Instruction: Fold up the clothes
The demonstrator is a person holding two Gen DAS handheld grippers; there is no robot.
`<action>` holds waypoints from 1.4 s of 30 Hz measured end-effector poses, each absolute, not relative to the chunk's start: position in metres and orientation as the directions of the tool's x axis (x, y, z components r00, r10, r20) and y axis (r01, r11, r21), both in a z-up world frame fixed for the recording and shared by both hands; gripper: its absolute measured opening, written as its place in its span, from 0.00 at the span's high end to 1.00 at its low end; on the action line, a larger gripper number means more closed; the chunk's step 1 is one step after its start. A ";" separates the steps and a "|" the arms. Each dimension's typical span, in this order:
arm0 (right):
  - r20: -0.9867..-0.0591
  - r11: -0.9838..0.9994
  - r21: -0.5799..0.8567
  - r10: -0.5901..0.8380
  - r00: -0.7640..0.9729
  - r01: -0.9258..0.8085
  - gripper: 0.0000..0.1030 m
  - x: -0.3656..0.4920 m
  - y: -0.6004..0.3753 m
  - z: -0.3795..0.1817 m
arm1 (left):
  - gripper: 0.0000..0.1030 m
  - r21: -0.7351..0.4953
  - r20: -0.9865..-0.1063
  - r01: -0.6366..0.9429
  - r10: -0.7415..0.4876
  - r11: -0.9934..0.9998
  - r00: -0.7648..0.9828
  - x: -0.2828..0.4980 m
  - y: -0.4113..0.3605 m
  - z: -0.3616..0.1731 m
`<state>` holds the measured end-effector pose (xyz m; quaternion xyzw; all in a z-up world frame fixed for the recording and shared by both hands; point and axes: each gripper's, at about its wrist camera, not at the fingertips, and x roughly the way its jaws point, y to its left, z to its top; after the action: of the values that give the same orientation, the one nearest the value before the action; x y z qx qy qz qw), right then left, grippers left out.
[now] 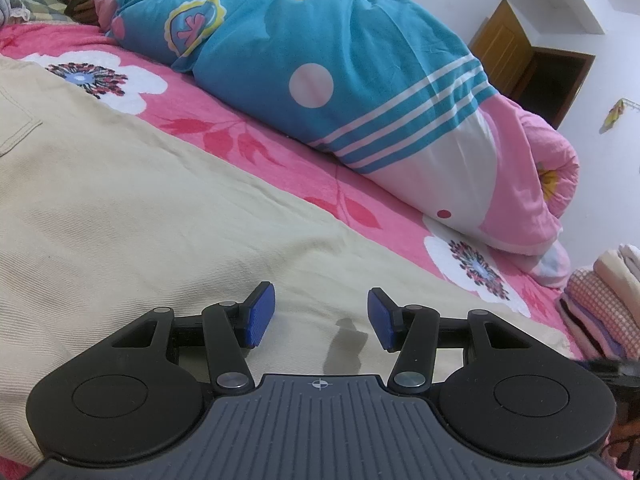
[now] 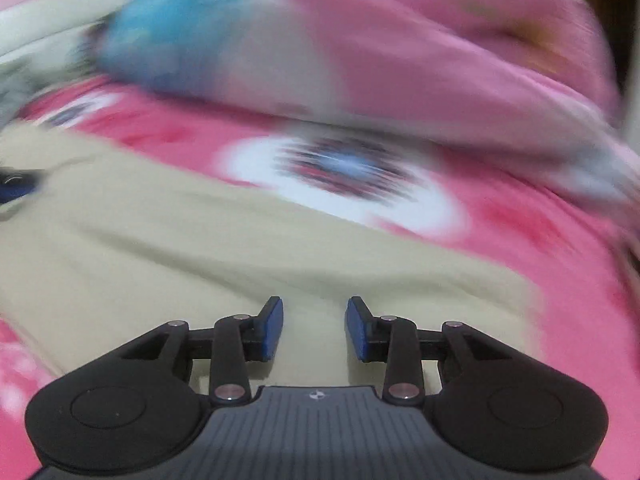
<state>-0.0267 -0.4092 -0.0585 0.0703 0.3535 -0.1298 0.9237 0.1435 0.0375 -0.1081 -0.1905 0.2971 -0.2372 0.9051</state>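
- One beige garment (image 1: 132, 200) lies spread flat across the pink flowered bed sheet (image 1: 256, 136), taking up most of the near side of the bed; a stitched seam, maybe a pocket edge, shows near its far left corner.
- Its cloth looks smooth in the middle, with a few shallow creases running across it and a small dark mark (image 1: 346, 340) on the fabric between the left tool's fingers.
- The left gripper (image 1: 321, 317) sits low over the garment with its jaws apart, nothing between the blue pads (image 1: 260, 316); whether the pads touch the cloth I cannot tell.
- The right gripper (image 2: 315, 328) is also over the beige garment (image 2: 200, 256), jaws apart and empty, with bare cloth showing in the gap.
- The right wrist view is badly smeared, so little beyond the tool itself is sharp; a white flower print on the sheet (image 2: 540, 240) lies just past the garment's far edge.
- At the far left edge of that blurred view a dark and blue shape rests near the garment's edge; it is too blurred to name.
- Beyond the garment, a rolled quilt (image 1: 320, 60) in teal, white and pink lies along the far side of the bed.
- Off the bed's right end sits a stack of folded fabrics (image 1: 604, 296), and a brown door (image 1: 508, 44) stands against the white wall.
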 end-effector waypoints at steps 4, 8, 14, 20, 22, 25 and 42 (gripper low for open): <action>-0.709 0.805 0.017 -0.409 0.574 0.593 0.78 -0.086 -0.465 -0.045 | 0.49 -0.497 -0.442 0.323 -0.555 0.806 0.705 0.143 0.040 -0.105; -0.646 0.854 0.063 -0.359 0.673 0.516 0.78 -0.096 -0.421 -0.008 | 0.49 -0.486 -0.425 0.344 -0.561 0.803 0.710 0.131 0.051 -0.086; -0.659 0.998 0.048 0.004 0.752 0.037 0.78 -0.006 -0.264 -0.008 | 0.49 -0.501 -0.440 0.264 -0.506 0.824 0.742 0.124 0.093 -0.070; -0.747 0.996 0.013 0.067 0.662 -0.087 0.79 0.026 -0.215 -0.056 | 0.54 -0.469 -0.503 0.217 -0.461 0.856 0.731 0.135 0.111 -0.088; -0.754 1.000 0.026 0.016 0.656 0.005 0.79 -0.001 -0.240 -0.052 | 0.53 -0.463 -0.506 0.222 -0.462 0.858 0.729 0.135 0.110 -0.087; -0.789 0.984 -0.072 -0.157 0.594 0.163 0.78 -0.032 -0.268 -0.040 | 0.52 -0.439 -0.526 0.215 -0.444 0.872 0.726 0.138 0.104 -0.085; -0.729 1.000 -0.004 -0.016 0.684 0.018 0.73 -0.016 -0.200 -0.054 | 0.52 -0.440 -0.541 0.221 -0.453 0.871 0.709 0.143 0.103 -0.083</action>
<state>-0.0157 -0.1996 -0.0543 0.0015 0.3973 -0.0092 0.9176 0.1430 0.1035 -0.0834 -0.1740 0.3334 -0.1854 0.9078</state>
